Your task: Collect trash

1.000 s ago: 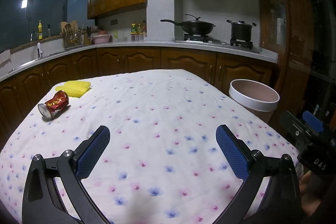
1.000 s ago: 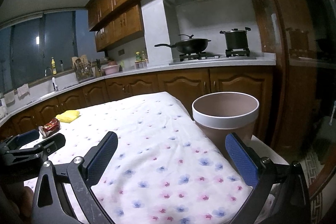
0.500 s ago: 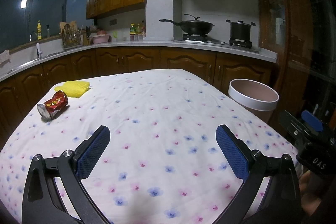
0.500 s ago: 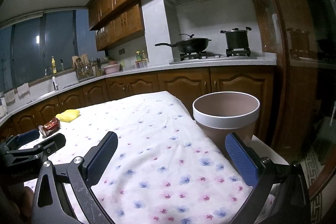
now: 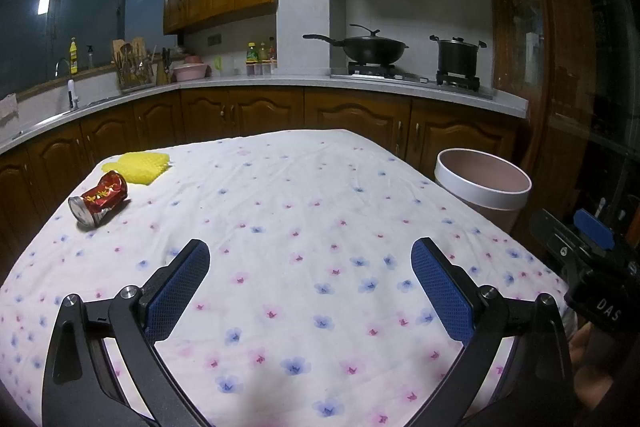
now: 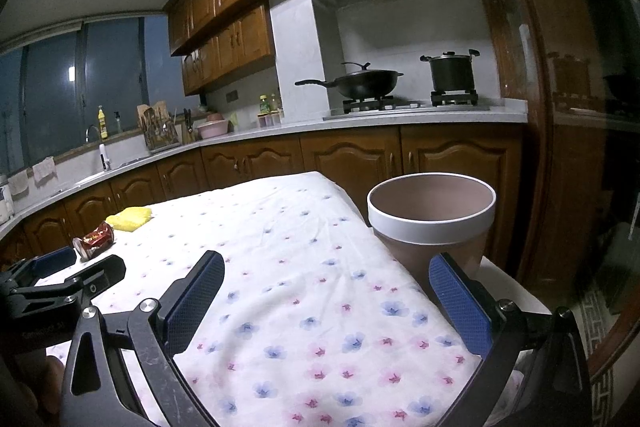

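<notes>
Left wrist view: left gripper [image 5: 310, 269] hangs low over the near part of the tabletop [image 5: 280, 211], which is covered by a white cloth with small pink and blue flowers. Its fingers [image 5: 178, 285] are spread wide, blue pads facing each other, nothing between them. A crushed red can [image 5: 100, 198] lies on its side toward the far left corner of the cloth, silver end pointing toward the camera. Just behind it, touching or nearly touching, sits a yellow sponge [image 5: 138, 166]; contact cannot be confirmed. A bin [image 5: 482, 187] with a white rim and pinkish-brown body stands off the right edge of the tabletop, well apart from the can. Interior of the bin visible only near the rim; contents cannot be told. The right gripper's body shows at the right edge of this view.

Right wrist view: right gripper [image 6: 328, 289] is held over the near right corner of the tabletop, fingers [image 6: 460, 301] likewise wide apart and holding nothing. The bin [image 6: 432, 223] is directly ahead, just past the right finger. Can [image 6: 93, 235] and sponge [image 6: 130, 218] appear small at far left, across the cloth.

Background: a wooden-fronted counter [image 5: 360, 87] with a black wok [image 5: 372, 49] and a black pot [image 5: 458, 55] on the hob.
</notes>
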Tool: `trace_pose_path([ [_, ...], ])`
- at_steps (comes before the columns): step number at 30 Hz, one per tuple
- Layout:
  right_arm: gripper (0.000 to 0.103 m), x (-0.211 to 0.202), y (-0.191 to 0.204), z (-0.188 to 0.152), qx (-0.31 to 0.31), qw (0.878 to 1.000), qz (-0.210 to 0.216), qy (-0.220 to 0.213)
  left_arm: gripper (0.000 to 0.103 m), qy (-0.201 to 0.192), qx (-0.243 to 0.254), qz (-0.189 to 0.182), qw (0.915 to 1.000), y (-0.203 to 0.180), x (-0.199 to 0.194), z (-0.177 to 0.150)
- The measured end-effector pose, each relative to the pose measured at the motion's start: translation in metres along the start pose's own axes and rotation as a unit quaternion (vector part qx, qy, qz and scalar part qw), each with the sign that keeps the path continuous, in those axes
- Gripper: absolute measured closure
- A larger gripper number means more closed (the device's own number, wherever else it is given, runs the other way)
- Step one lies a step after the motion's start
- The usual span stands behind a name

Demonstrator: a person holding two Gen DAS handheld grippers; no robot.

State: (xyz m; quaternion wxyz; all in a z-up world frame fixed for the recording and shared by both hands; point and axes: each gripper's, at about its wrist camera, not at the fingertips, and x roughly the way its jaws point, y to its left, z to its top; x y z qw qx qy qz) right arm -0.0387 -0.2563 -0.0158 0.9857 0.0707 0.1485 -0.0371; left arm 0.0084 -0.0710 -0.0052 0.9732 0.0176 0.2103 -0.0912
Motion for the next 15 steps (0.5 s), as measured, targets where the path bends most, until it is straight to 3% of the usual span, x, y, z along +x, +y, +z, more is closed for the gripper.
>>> trace_pose_path([
  [15,0.0,0.0059,0.0002,-0.005,0.001,1.0,-0.001,0.008,0.0,0.008,-0.003,-0.005,1.0,0.0038,0.0073,-0.0021],
])
